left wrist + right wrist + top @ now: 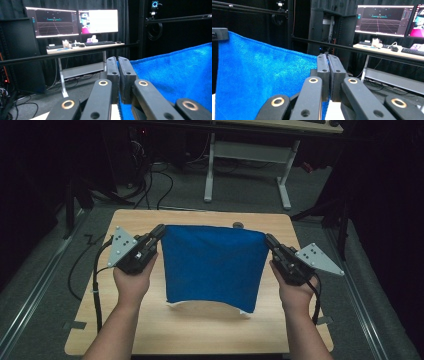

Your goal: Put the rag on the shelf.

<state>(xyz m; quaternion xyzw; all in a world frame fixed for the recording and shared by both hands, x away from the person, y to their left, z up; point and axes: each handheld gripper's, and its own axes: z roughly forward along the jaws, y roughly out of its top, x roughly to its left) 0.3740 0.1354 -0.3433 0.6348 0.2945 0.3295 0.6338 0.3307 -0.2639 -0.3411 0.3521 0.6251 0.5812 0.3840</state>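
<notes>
Blue cloth [212,265] (just one) hangs over the table [200,330]; your left gripper [159,232] and right gripper [269,240] each pinch a top corner.

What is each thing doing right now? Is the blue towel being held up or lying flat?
Blue towel: held up by its two top corners, stretched between the grippers, hanging, bottom edge at the table.
Left gripper: shut on the towel's top left corner.
Right gripper: shut on the towel's top right corner.
Wooden table: bare in front of the towel.
Monitors: switched on.
</notes>
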